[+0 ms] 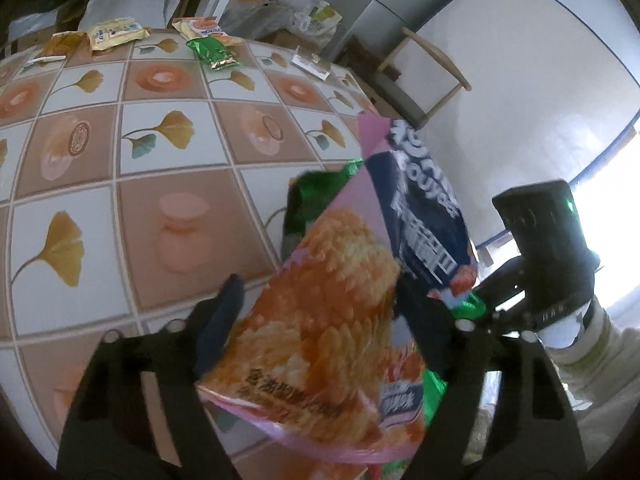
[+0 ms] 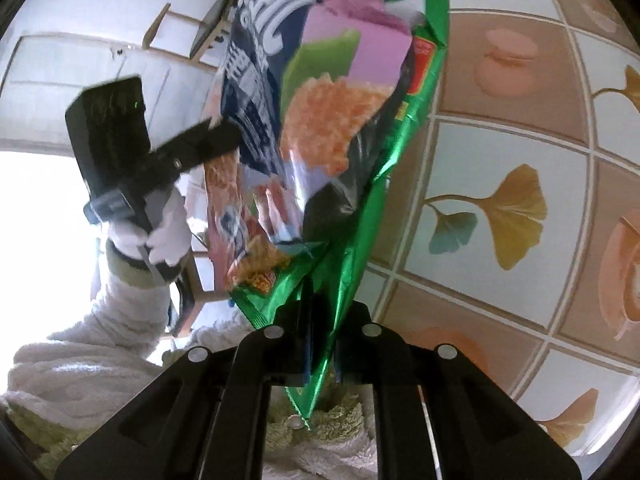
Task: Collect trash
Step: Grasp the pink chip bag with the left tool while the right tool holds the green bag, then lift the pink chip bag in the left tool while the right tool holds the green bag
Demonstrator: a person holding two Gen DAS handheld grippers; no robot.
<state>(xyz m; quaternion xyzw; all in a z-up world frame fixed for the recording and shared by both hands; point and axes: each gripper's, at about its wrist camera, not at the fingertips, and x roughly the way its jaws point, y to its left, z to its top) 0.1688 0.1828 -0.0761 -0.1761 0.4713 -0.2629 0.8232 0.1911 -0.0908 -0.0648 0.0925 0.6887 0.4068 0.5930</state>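
Observation:
A pink snack bag point(image 1: 320, 304) with an orange chip picture and dark blue lettering hangs between the fingers of my left gripper point(image 1: 320, 312), which stand wide apart around it. A green foil wrapper point(image 1: 308, 204) lies behind the bag. In the right wrist view my right gripper point(image 2: 322, 344) is shut on the green foil wrapper point(image 2: 360, 240), with the pink bag point(image 2: 304, 100) pressed against it. The right gripper point(image 1: 540, 264) shows at the right of the left view, above the table edge.
The table point(image 1: 100, 160) has a tiled cloth with ginkgo leaves. At its far edge lie a green wrapper point(image 1: 214, 54), yellow packets point(image 1: 114, 32), an orange-white packet point(image 1: 202, 28) and a clear wrapper point(image 1: 310, 65). A chair point(image 1: 432, 68) and cabinet stand beyond.

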